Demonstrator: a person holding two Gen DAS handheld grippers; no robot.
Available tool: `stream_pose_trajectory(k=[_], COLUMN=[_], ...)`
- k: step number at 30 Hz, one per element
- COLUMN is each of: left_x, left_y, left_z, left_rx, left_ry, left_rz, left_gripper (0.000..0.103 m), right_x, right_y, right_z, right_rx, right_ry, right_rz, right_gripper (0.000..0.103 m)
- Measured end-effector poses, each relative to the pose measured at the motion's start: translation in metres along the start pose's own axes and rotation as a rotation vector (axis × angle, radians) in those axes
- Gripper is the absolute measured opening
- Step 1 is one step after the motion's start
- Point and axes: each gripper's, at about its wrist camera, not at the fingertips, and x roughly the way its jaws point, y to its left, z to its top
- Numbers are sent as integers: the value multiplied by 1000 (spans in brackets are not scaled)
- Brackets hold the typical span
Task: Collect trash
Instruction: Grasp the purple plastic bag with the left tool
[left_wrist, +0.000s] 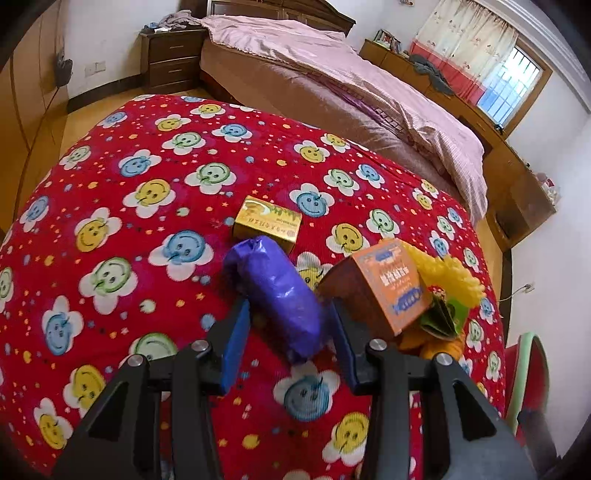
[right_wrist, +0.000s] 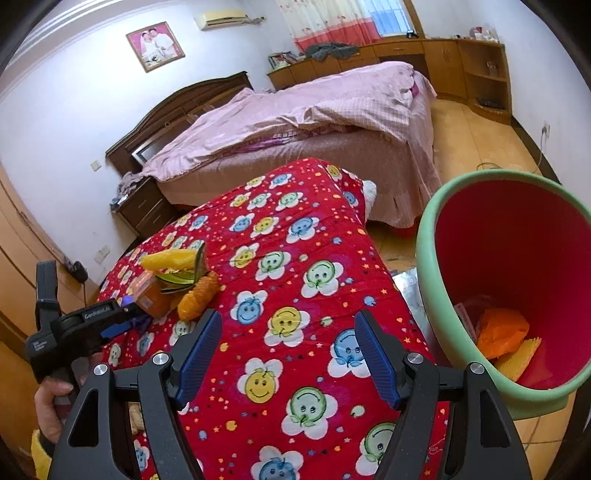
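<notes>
Pink-covered bed (right_wrist: 314, 125), wooden cabinets (right_wrist: 443, 55), curtained window (left_wrist: 491, 66).

Red quilted blanket (left_wrist: 155, 236), printed with white flowers bearing blue, yellow and green smiley faces, plus small dots and stars. Crumpled purple plastic bag (left_wrist: 275, 291). Gold cardboard box (left_wrist: 267, 219). Orange cardboard box (left_wrist: 388, 286), blue print. Yellow foam netting (left_wrist: 448, 275). Round plastic bin (right_wrist: 476, 181): green rim, red inside. Gripper pads (right_wrist: 197, 350) blue, ribbed.

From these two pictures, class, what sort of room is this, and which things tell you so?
Most likely a home bedroom: a bed with a rumpled pink cover, a dark wooden nightstand beside its headboard, and a curtained window.
</notes>
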Motion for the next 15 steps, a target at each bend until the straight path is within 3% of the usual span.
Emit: stream_pose_trajectory(k=[8,15], left_x=[9,6], left_y=[-12,-3], left_z=[-4,-2], left_rx=[101,77], left_ry=[-61,-58], left_rz=[85,28], left_gripper=[43,40], right_x=[6,-4], right_y=[-10,-7], right_z=[-1,-6], right_rx=[28,13], right_ry=[16,13], right_rz=[8,3], right_gripper=[75,75])
